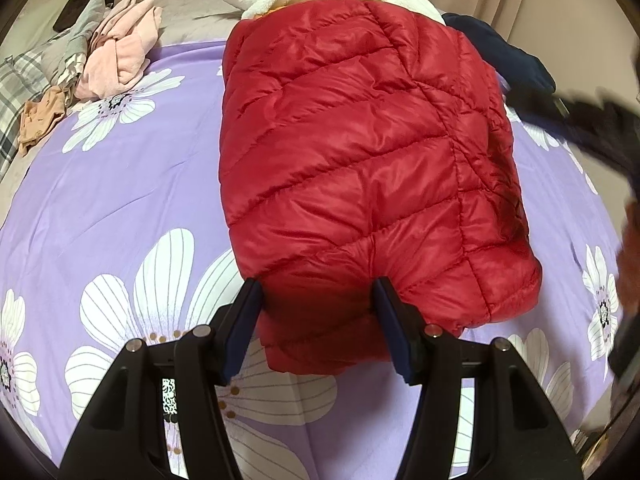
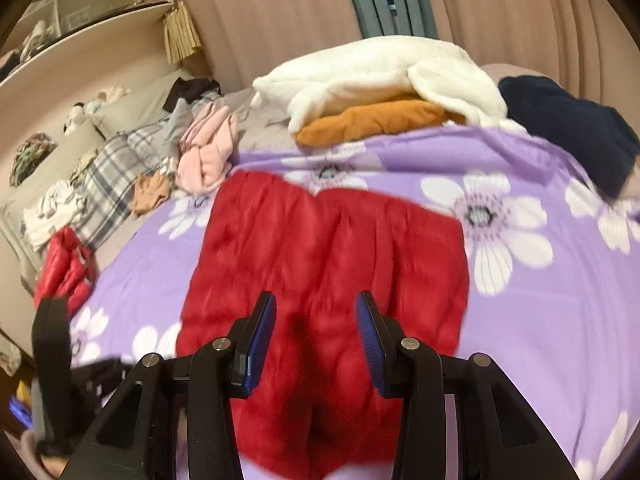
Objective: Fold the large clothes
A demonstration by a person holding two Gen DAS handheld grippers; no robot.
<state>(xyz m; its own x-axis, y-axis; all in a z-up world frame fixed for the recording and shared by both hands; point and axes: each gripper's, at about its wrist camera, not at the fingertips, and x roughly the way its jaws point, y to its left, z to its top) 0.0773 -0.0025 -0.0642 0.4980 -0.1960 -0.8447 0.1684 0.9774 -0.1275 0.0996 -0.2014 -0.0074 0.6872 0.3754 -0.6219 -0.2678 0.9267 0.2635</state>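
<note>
A red quilted puffer jacket lies folded into a long block on the purple flowered bedsheet. My left gripper is open, its jaws astride the jacket's near edge, above it. In the right wrist view the same jacket lies blurred under my right gripper, which is open and hovers over its near part. The right gripper shows as a dark blur at the right edge of the left wrist view.
A white fleece on an orange garment lies at the far side, a navy garment to its right. Pink, plaid and other clothes pile at the left, with a second red jacket. Curtains hang behind.
</note>
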